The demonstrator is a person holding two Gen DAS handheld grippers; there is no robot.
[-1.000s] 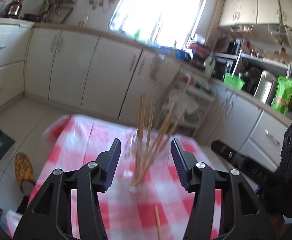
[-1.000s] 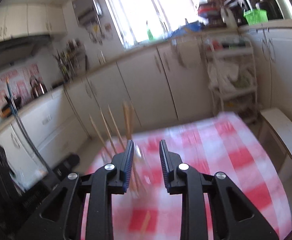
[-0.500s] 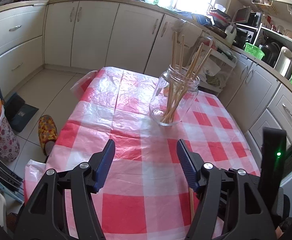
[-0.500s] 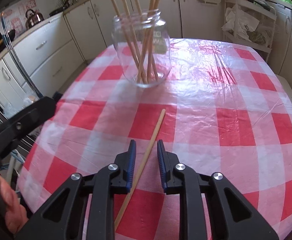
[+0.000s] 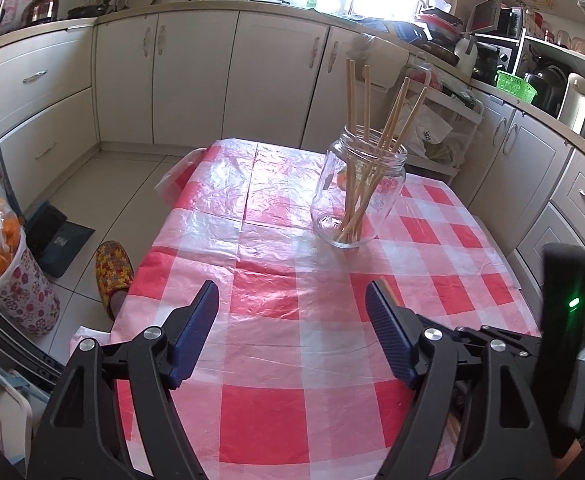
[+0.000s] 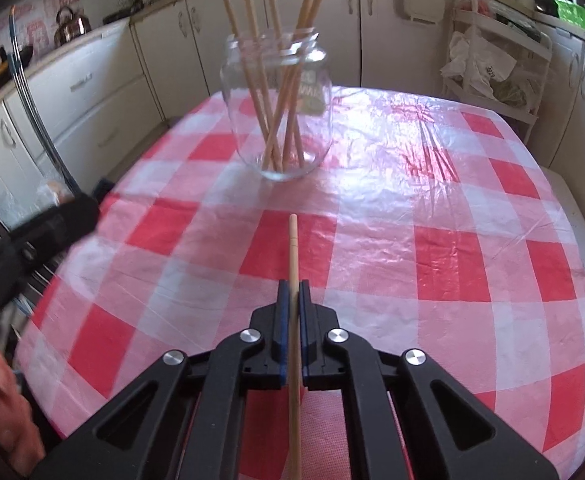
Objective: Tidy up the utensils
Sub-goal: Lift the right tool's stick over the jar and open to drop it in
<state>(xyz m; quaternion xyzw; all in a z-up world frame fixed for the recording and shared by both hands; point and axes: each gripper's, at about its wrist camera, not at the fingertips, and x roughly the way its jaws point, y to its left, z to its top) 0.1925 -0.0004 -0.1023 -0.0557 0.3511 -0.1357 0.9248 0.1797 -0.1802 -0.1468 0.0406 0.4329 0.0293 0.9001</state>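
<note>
Right wrist view — right tool [image 6: 291, 294] clenched on a chopstick [image 6: 293, 256] over the checked desk [image 6: 472, 256].
Left tool [image 5: 292, 304] released; glass jar [image 6: 278, 92] of chopsticks stands ahead — label writing unreadable.

A clear glass jar [image 6: 278, 112] stands upright on the far part of the table [image 6: 432, 248], which has a red and white checked cloth. Several long, thin wooden sticks [image 6: 280, 92] lean inside it, poking out of the open top. One more stick [image 6: 293, 280] like them is pinched between the jaws, pointing toward the jar.
</note>
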